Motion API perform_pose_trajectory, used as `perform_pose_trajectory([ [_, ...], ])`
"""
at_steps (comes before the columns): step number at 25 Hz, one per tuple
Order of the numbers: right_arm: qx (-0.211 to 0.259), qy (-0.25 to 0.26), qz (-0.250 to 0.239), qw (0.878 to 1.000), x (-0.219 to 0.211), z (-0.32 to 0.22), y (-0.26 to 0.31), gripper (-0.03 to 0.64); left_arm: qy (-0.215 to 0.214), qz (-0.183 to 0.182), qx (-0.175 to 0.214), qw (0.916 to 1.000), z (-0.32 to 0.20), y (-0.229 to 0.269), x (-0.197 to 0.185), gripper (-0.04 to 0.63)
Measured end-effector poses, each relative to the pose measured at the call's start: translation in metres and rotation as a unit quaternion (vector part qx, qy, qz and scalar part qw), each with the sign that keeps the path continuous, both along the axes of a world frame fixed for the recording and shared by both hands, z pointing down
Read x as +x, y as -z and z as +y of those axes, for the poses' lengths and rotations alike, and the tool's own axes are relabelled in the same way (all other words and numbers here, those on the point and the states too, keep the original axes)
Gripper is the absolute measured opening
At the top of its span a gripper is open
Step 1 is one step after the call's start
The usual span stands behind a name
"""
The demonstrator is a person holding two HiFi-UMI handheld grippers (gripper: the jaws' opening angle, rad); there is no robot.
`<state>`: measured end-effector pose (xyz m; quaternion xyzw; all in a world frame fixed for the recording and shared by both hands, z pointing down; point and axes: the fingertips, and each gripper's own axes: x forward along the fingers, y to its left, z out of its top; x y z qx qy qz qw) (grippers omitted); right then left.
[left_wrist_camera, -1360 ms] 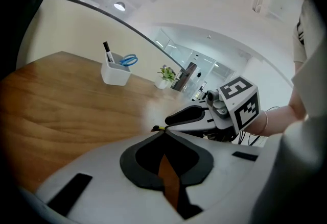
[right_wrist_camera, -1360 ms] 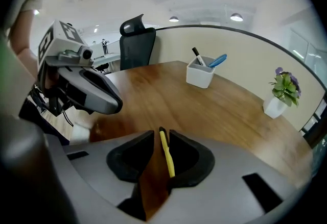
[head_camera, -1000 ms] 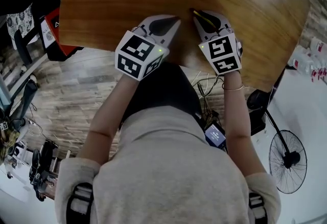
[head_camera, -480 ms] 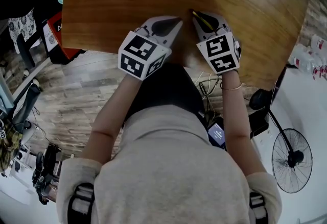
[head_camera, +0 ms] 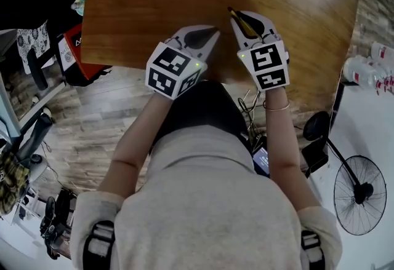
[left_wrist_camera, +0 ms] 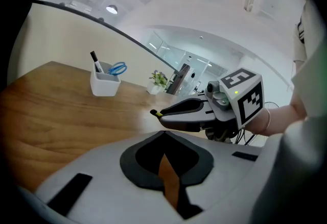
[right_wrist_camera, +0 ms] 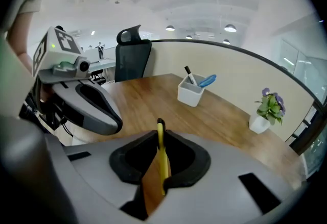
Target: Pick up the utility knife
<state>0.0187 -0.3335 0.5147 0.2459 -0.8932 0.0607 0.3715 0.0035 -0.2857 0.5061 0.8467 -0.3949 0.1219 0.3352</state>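
1. yellow utility knife point(right_wrist_camera: 163, 164) is pinched between the right gripper point(right_wrist_camera: 159, 136) fingers, which have just been closing on it; its long axis runs along them, tip toward 11 o'clock in the head view.
2. left gripper point(left_wrist_camera: 164, 135), fingers together and empty, sits just beside at 9 o'clock.
3. desk point(head_camera: 154, 4) lies beneath.

The right hand-held gripper point(head_camera: 239, 18) has risen — its jaws just closing on the utility knife point(right_wrist_camera: 162, 159).

Slim yellow utility knife point(right_wrist_camera: 162, 152) w/ black tip, clamped btwn right gripper point(head_camera: 245, 19) jaws, tip poking fwd.
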Motion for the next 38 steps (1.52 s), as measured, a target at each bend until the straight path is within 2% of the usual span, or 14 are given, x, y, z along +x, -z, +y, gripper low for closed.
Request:
perform_pose_trajectory([
  [5,0.045,-0.011,-0.033,0.998,-0.009,-0.010,0.048,0.063,0.017,-0.001,0.028,0.9995,-0.008,0.024,-0.005,0.014],
  [11,0.105,-0.032,-0.091,0.990,-0.005,-0.013,0.119,0.064,0.032,0.000,0.069,0.9971,-0.021,0.061,-0.011,0.014],
  [21,0.197,-0.073,-0.176,0.962,0.007,-0.013,0.198,0.063,0.026,-0.005,0.144,0.9892,-0.038,0.121,-0.024,0.014],
  [24,0.211,-0.084,-0.214,0.950,0.015,-0.009,0.222,0.063,0.024,-0.006,0.166,0.9859,-0.041,0.140,-0.022,0.014],
  [30,0.223,-0.103,-0.310,0.919,0.037,0.002,0.269,0.063,-0.004,-0.011,0.210,0.9777,-0.045,0.174,-0.008,0.014],
  [38,0.194,-0.122,-0.362,0.903,0.054,0.017,0.274,0.063,-0.039,-0.012,0.267,0.9627,-0.045,0.218,0.011,0.014],
])
